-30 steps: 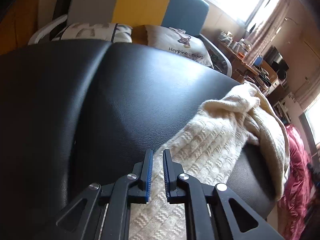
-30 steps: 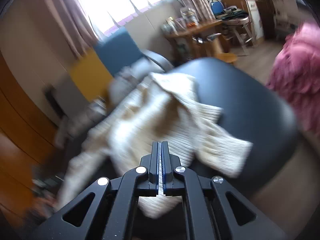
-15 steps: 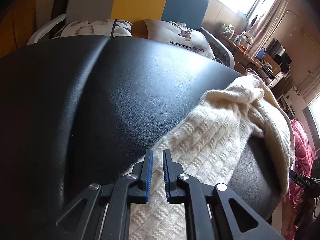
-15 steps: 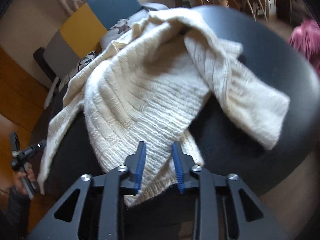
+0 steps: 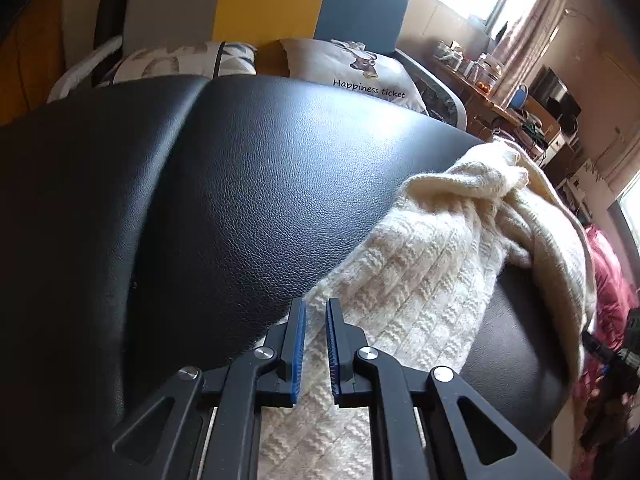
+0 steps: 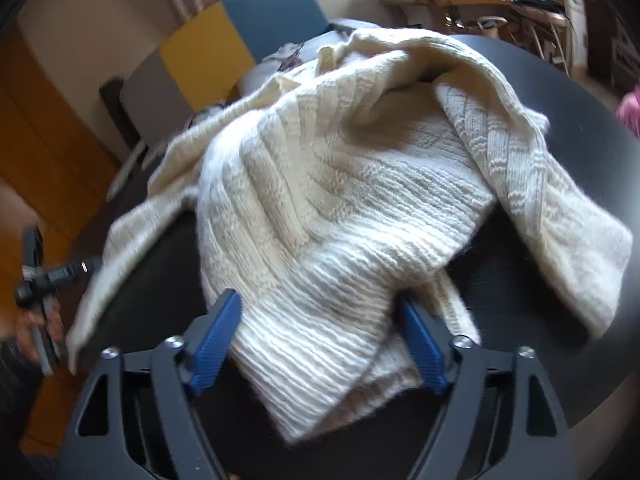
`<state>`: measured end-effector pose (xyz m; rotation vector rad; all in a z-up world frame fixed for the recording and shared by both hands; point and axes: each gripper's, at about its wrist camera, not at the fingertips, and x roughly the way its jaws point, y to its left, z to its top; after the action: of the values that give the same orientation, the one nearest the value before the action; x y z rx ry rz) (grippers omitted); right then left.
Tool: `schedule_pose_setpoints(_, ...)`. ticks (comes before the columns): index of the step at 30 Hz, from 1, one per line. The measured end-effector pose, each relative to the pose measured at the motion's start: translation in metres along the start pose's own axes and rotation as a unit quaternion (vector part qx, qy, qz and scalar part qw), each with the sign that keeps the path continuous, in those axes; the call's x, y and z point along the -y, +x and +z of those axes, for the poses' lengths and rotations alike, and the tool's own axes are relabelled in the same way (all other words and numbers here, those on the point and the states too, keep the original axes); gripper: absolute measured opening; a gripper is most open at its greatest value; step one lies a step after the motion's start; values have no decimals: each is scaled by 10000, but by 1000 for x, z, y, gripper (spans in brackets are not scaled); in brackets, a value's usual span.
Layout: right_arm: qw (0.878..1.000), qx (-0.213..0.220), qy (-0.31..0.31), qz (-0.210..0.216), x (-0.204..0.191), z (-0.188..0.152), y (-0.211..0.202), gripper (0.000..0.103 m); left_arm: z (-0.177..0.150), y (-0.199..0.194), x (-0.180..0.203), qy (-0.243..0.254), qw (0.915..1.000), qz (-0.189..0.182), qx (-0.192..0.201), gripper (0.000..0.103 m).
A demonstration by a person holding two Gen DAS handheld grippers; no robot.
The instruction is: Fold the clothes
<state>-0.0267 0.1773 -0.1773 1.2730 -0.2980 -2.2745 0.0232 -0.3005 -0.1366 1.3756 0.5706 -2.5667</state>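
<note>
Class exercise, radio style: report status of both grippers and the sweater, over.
Left gripper fingers slightly apart, straddling a sweater edge. Right gripper wide open around the hem. Sweater crumpled, unfolded on black padded surface. Nothing in the way.

A cream cable-knit sweater [image 6: 340, 200] lies crumpled on the black padded surface, its ribbed hem toward six o'clock, one sleeve [image 6: 560, 216] flopped toward four o'clock, another trailing toward eight o'clock.
</note>
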Motion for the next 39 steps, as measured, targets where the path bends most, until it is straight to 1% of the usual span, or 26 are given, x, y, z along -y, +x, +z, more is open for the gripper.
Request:
schedule_pose_setpoints(1, 10000, -15, 53, -9, 1, 2, 0, 86, -1, -1, 1, 52, 10000, 16, 17, 9)
schedule_pose_setpoints(2, 9999, -90, -22, -86, -2, 3, 1, 86, -1, -1, 2, 103, 9999, 33, 35, 9)
schedule_pose_setpoints(5, 9970, -419, -480, -445, -14, 9, 8, 86, -6, -7, 6, 274, 9995, 52, 128, 9)
schedule_pose_setpoints(7, 9920, -579, -831, -755, -24, 9, 12, 82, -8, -7, 6, 331, 9994, 36, 129, 9)
schedule_pose_setpoints(8, 9894, -602, -988, -874, -27, 8, 12, 73, -8, -8, 5, 359, 9993, 28, 129, 10)
schedule_pose_setpoints(9, 9874, -592, -1123, -948, -31, 7, 11, 59, -9, -8, 5, 387, 9992, 20, 129, 11)
schedule_pose_setpoints(10, 9860, -574, -1212, -989, -33, 6, 9, 48, -10, -8, 4, 414, 9991, 17, 124, 15)
schedule_pose_setpoints(11, 9855, -547, -1259, -1000, -35, 6, 7, 27, -11, -8, 2, 476, 9988, -31, 104, 15)
schedule_pose_setpoints(12, 9848, -532, -1306, -1018, -37, 7, 5, 19, -12, -8, 1, 541, 9985, -82, 83, 16)
schedule_pose_setpoints(13, 9839, -529, -1354, -1042, -38, 7, 3, 19, -13, -8, 0, 606, 9981, -134, 62, 19)
schedule_pose_setpoints(15, 9837, -514, -1374, -1040, -40, 11, -1, 18, -15, -6, 2, 804, 9967, -98, 76, 19)
schedule_pose_setpoints(17, 9840, -496, -1370, -1021, -43, 17, -5, 17, -19, -4, 11, 1111, 9937, 41, 114, 22)
schedule_pose_setpoints(20, 9857, -344, -1349, -945, -54, 24, -11, 16, -26, 0, 25, 1575, 9870, 257, 173, 23)
schedule_pose_setpoints(22, 9879, -189, -1279, -851, -58, 33, -19, 16, -31, 2, 35, 1882, 9811, 400, 212, 23)
schedule_pose_setpoints(25, 9907, 118, -1141, -726, -61, 50, -39, 15, -38, 6, 49, 2339, 9700, 614, 270, 24)
schedule_pose_setpoints(26, 9914, 238, -1067, -714, -59, 56, -47, 14, -40, 7, 54, 2490, 9657, 685, 289, 21)
schedule_pose_setpoints(28, 9923, 473, -878, -733, -51, 70, -62, 12, -45, 10, 63, 2789, 9562, 826, 327, 12)
schedule_pose_setpoints(31, 9923, 783, -551, -787, -32, 87, -81, 10, -45, 8, 57, 2816, 9549, 902, 275, 9)
schedule_pose_setpoints(33, 9917, 879, -444, -829, -24, 95, -88, 10, -45, 6, 52, 2825, 9542, 950, 238, 8)
schedule_pose_setpoints(36, 9899, 891, -423, -1016, -14, 101, -91, 10, -45, 3, 44, 2839, 9532, 1022, 183, 8)
schedule_pose_setpoints(39, 9898, 662, -329, -1218, 0, 105, -77, 10, -44, 1, 37, 2853, 9521, 1093, 128, 8)
